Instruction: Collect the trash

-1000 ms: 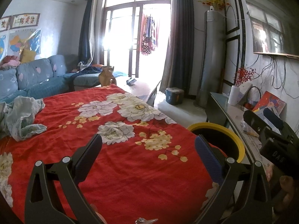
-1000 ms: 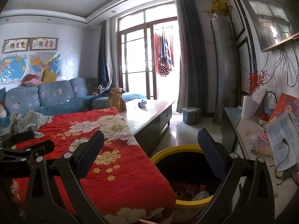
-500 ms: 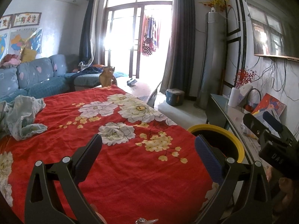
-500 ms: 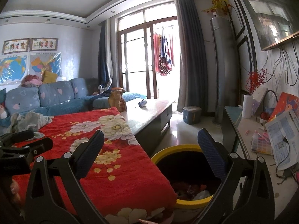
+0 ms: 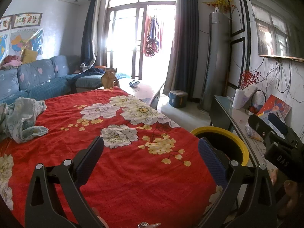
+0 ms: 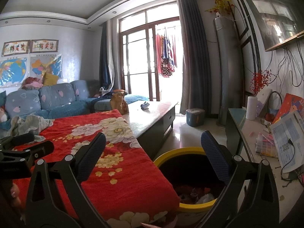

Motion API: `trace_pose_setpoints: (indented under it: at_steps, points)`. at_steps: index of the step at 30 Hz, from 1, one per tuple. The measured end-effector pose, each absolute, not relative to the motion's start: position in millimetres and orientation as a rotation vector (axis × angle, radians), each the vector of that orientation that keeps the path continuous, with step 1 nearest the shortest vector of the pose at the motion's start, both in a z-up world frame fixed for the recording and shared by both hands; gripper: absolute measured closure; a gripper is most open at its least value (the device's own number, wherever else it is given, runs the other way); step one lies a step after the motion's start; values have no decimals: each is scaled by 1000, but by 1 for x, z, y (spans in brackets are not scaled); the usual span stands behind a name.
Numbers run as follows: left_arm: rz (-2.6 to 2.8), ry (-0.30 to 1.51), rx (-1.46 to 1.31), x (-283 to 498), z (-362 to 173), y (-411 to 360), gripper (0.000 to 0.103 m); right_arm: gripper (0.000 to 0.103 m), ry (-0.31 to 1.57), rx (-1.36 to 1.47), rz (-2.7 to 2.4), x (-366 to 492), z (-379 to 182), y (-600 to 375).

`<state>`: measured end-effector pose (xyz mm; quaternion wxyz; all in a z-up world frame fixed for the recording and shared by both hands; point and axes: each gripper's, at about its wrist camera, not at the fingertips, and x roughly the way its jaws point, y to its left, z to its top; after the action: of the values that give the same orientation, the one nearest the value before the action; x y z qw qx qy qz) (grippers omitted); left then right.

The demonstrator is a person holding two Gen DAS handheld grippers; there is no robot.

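From the left wrist, the left gripper (image 5: 151,149) hangs spread and empty over the red floral cloth (image 5: 117,157); "DAS" reads on the right gripper's body, beside the yellow-rimmed bin (image 5: 238,142). From the right wrist, the right gripper (image 6: 153,147) gapes empty above that upright bin (image 6: 182,150), trash (image 6: 195,194) lying inside.

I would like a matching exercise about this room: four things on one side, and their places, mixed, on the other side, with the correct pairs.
Things:
1. trash bin
2. crumpled cloth
3. white vase
4. brown paper bag

Places:
A. on the side counter by the wall
B. on the floor beside the corner of the red blanket
C. at the far edge of the blanket, on the coffee table
D. on the blanket, near the sofa

Pairs: 1-B, 2-D, 3-A, 4-C
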<state>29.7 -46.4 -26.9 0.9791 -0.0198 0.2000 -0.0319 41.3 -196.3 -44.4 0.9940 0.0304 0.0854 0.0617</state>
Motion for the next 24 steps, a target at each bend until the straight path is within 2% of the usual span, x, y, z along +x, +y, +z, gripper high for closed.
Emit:
trace_pose_setpoints:
  at_steps: [24]
  points:
    - [-65, 426, -37, 32, -29, -45, 6, 11, 171, 68, 116, 41, -44, -195]
